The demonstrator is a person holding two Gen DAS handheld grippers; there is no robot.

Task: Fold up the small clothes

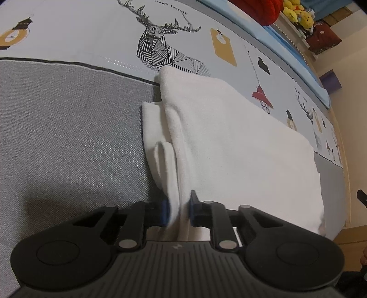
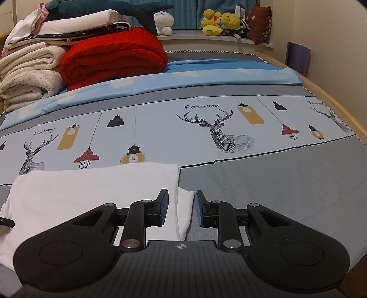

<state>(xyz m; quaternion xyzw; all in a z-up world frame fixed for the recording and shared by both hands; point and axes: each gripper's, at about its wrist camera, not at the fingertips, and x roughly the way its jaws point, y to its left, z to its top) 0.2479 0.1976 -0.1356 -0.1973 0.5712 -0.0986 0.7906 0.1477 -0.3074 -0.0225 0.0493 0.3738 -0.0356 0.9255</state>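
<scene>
A white folded garment (image 1: 229, 149) lies on the grey band of the bed sheet (image 1: 68, 137). Its layered side edge, with a small sleeve loop, runs down towards my left gripper (image 1: 179, 212). That edge fills the gap between the blue pads, which press on it from both sides. In the right wrist view the same garment (image 2: 91, 190) lies low on the left. My right gripper (image 2: 181, 207) stands open astride the garment's right corner. The cloth lies near the left pad, and a gap shows before the right pad.
Folded cream blankets (image 2: 29, 75) and a red blanket (image 2: 114, 55) are stacked at the bed's far left. Plush toys (image 2: 220, 21) sit on a ledge behind. A wooden bed frame (image 2: 332, 100) borders the right side, with a purple box (image 2: 298, 57) by the wall.
</scene>
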